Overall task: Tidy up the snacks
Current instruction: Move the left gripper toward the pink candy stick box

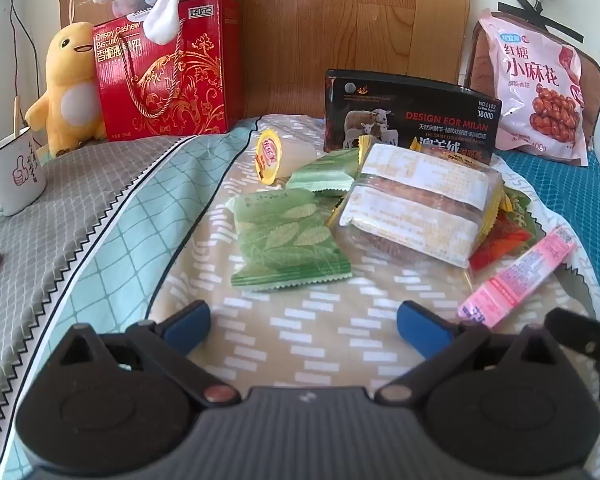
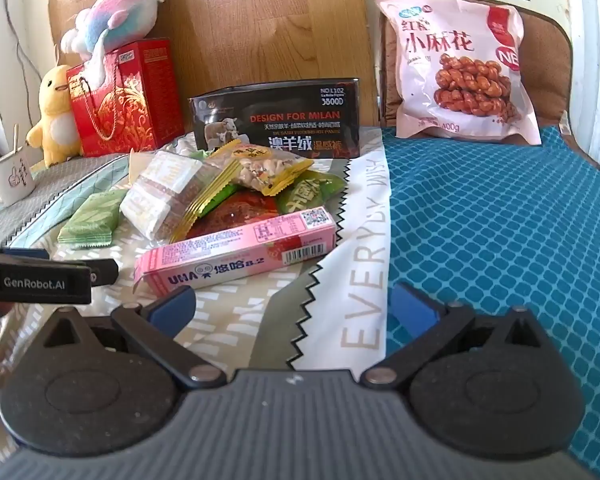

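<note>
My left gripper (image 1: 304, 326) hovers with its fingers spread wide and empty, low over the bed (image 1: 100, 216), just short of the snack heap. Going left to right: the green leaf-print packet (image 1: 286, 244) lies flat nearest me; I judge it light, crinkly and slippery, best pinched across a sealed edge. Behind it a small yellow-lidded jelly cup (image 1: 269, 156) sits tilted. The clear-wrapped sandwich cake (image 1: 416, 210) rests on other wrappers; it looks soft and crushable, so I would take it gently across its narrow sides. The pink candy box (image 2: 240, 250) lies at the heap's front right edge, stiff and straight, the easiest hold, across its short width. My right gripper (image 2: 294, 308) is likewise open and empty, just in front of that box. The black carton (image 2: 276, 120) stands upright behind the heap.
</note>
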A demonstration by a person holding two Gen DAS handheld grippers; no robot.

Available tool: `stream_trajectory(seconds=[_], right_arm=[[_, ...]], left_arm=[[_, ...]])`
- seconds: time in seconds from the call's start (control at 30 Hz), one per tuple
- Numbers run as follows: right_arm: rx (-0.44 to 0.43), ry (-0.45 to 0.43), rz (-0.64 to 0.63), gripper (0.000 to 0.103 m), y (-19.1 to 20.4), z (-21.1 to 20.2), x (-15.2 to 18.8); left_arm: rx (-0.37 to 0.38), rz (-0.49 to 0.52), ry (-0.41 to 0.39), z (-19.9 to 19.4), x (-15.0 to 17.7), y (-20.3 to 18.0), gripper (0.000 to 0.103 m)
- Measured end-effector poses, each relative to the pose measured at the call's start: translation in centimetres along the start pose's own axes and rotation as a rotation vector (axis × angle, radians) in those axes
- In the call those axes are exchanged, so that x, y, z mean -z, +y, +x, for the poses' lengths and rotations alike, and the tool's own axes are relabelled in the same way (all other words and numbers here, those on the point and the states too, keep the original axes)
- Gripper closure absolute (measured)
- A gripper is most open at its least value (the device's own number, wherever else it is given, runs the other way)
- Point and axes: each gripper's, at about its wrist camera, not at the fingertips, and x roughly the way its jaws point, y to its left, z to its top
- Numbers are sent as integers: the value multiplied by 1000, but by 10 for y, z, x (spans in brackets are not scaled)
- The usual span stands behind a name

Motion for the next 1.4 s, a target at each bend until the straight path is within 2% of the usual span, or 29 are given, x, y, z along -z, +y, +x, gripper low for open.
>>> stream_trajectory(seconds=[0.1, 0.27, 0.4, 0.63, 0.77, 0.97, 1.07, 1.23, 1.4], right_arm=[[-20, -24, 89, 0, -4, -4, 1], [-3, -53, 69, 0, 5, -8, 7], [-59, -63, 154, 0, -15, -8, 5], [-61, -73, 169, 0, -14, -10, 5], [-11, -91, 187, 0, -13, -13, 5], [10, -120, 234, 0, -21, -14, 6], [21, -139, 234, 0, -21, -16, 7], [28, -168, 197, 0, -15, -20, 9], [19, -163, 180, 9, -14, -19, 9]], left_arm=[[1, -1, 1, 0, 0, 0, 0], [12, 14, -5, -1, 2, 1, 0], [45, 47, -13, -8, 9, 3, 0], [70, 73, -12, -12, 12, 3, 0], [82, 79, -17, -13, 12, 5, 0], [124, 41, -41, -18, 14, 13, 0], [138, 10, -52, -19, 14, 18, 0], [123, 22, -58, -20, 14, 14, 3], [112, 50, -57, -20, 16, 9, 6]])
